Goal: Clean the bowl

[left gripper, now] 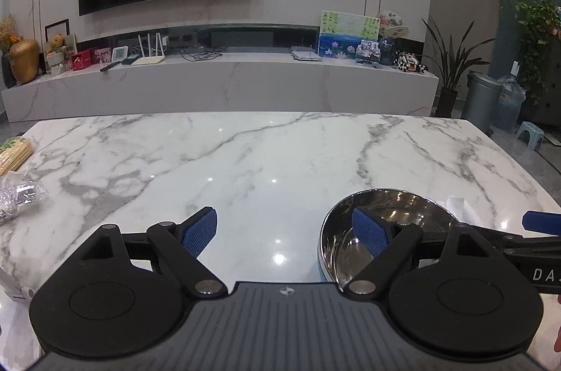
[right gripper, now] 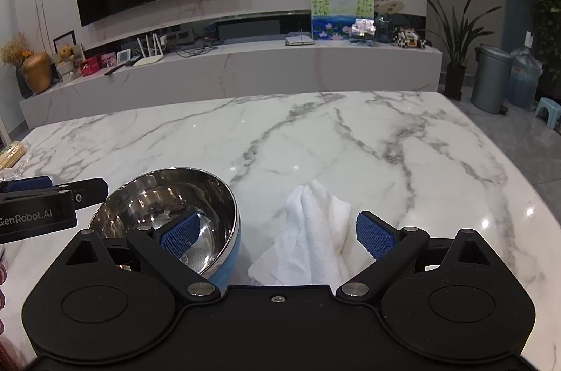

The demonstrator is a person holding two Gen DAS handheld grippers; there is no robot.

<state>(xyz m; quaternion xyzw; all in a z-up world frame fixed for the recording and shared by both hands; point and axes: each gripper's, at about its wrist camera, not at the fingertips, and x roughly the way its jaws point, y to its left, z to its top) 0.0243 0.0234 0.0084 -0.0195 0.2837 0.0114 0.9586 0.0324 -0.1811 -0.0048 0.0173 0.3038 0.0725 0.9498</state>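
Observation:
A shiny steel bowl (left gripper: 392, 223) with a blue outer wall sits on the white marble table (left gripper: 245, 160). It also shows in the right wrist view (right gripper: 168, 206). My left gripper (left gripper: 285, 232) is open and empty; its right finger is in front of the bowl's left side. A crumpled white cloth (right gripper: 312, 237) lies just right of the bowl; a corner of it shows past the bowl in the left wrist view (left gripper: 459, 206). My right gripper (right gripper: 277, 236) is open, its fingers on either side of the cloth, its left finger in front of the bowl.
A bundle of bamboo skewers (left gripper: 14, 153) and a crinkled foil wrapper (left gripper: 21, 195) lie at the table's left edge. Beyond the table are a low marble TV bench (left gripper: 217, 80), a grey bin (left gripper: 482, 97) and a small stool (left gripper: 529, 134).

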